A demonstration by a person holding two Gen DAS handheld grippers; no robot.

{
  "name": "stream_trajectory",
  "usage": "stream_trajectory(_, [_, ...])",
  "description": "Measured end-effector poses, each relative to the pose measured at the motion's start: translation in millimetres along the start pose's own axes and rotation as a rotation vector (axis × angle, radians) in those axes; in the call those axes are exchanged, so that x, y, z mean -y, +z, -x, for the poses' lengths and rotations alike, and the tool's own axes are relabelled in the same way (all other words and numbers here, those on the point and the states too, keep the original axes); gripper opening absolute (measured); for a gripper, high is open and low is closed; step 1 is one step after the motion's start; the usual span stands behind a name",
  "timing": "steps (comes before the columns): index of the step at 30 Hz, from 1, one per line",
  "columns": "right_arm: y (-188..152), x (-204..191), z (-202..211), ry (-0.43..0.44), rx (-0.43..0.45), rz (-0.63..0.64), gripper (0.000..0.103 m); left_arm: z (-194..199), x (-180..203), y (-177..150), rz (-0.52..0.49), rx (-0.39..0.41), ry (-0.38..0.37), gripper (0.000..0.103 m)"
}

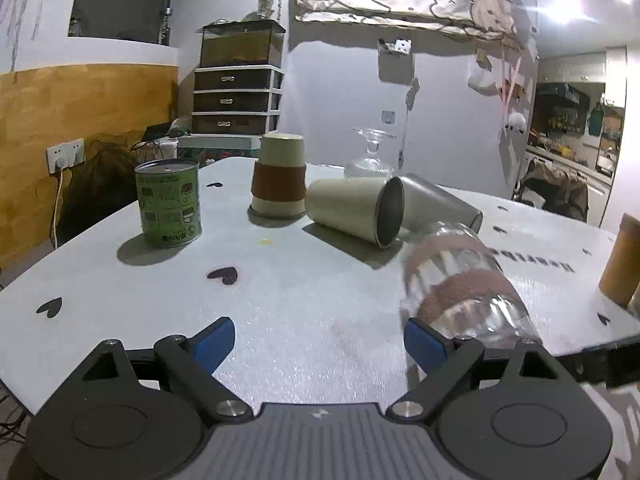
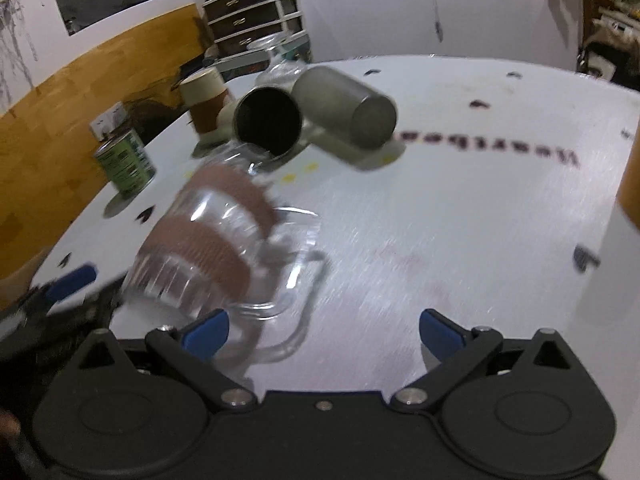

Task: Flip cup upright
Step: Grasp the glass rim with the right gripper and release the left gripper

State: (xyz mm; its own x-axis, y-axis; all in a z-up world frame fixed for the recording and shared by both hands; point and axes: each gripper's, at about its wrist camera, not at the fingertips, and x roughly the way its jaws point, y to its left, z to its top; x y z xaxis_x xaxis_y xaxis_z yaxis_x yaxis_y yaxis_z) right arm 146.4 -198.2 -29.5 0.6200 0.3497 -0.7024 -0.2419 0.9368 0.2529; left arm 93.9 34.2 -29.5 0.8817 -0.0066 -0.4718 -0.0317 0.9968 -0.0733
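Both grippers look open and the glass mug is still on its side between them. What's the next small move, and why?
Probably slide the right gripper left so its open fingers straddle the glass mug, then close. The mug lies tilted on its side on the table, nearest that gripper's left finger, its handle toward the camera. The left gripper is also open, gripping nothing.

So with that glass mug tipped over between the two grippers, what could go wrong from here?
1. The glass mug looks blurred, probably moving; both the left gripper and the right gripper are open, so it could roll off the table.
2. It lies near the cream cup and steel cup, also on their sides; a bump could set them rolling.
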Motion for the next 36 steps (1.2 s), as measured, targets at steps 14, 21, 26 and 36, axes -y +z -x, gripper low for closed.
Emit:
stream_trajectory(14, [52.7,12.3,8.7,0.121,0.042,-0.205,0.103,8.2,-8.9,-4.1,0.031,-0.002,-0.032,0.092])
stream_trajectory(21, [96.6,-4.2,-47.5,0.161,-0.078,-0.272,0.103,9.4,-9.5,-9.3,0.014,-0.015,-0.046,0.092])
stream_trajectory(26, [101.3,-3.9,-82.5,0.203,-0.179,-0.339,0.102,10.3,-11.0,-11.1,0.011,-0.017,-0.048,0.092])
stream_trajectory(36, [94.4,0.9,-58.3,0.221,-0.157,-0.280,0.080,12.1,-6.9,-11.9,0.004,-0.017,-0.054,0.092])
